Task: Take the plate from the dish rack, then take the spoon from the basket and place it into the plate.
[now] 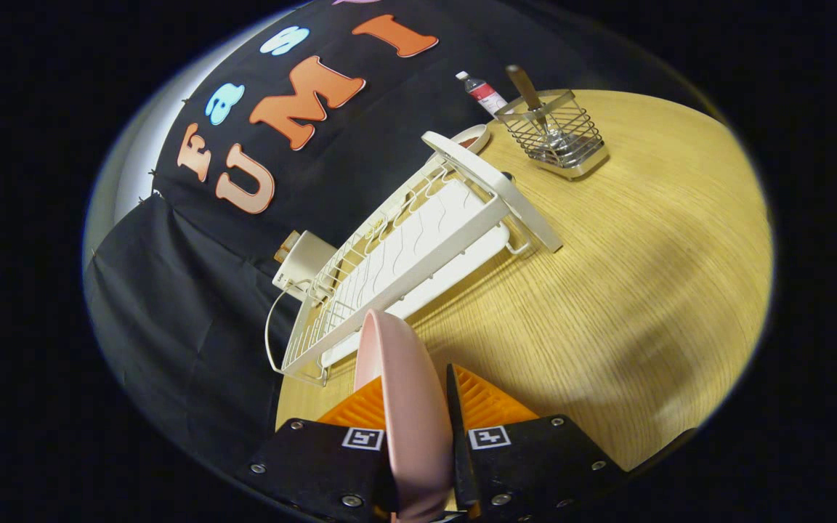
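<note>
On the wooden table (607, 290), our gripper (418, 407) clamps the pink plate (404, 392) edge-on; the dish rack (404, 261) lies just ahead, apparently clear of it.

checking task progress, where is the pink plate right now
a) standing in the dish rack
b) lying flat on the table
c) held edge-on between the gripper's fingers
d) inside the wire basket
c: the pink plate stands edge-on between the fingers of the gripper, which press on it from both sides, clear of the dish rack and far from the wire basket.
</note>
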`<state>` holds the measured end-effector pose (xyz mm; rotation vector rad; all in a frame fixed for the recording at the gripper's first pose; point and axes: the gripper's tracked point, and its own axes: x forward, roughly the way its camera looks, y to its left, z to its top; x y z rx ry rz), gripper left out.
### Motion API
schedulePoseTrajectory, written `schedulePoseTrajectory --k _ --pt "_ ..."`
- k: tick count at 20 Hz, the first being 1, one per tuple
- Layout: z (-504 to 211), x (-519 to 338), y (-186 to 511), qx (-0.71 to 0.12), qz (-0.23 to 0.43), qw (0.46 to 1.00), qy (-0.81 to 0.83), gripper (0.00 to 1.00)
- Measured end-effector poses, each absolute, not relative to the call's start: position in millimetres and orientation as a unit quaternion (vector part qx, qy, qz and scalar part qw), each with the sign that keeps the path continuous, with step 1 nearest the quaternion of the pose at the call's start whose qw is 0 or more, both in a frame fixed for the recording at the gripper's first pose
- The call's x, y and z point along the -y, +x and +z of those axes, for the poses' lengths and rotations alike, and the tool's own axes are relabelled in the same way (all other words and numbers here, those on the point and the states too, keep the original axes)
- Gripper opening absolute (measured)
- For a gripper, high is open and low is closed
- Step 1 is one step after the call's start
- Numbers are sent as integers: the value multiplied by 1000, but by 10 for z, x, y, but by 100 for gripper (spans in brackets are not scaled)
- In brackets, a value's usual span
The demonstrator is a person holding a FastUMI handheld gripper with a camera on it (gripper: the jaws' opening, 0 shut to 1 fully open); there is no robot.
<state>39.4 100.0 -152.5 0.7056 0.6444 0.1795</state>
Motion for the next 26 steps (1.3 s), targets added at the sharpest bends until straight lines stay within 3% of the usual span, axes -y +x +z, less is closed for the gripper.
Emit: schedulePoseTrajectory --k 5,11,16,20,26 --pt "-1635 -873 372 -322 56 889 320 31" --pt "-1621 -536 381 -296 19 915 275 51" --pt "-1387 13 404 -238 -32 953 187 81" --pt "-1118 392 465 -179 -75 973 125 96" --pt "-780 670 658 -102 -103 988 54 98"
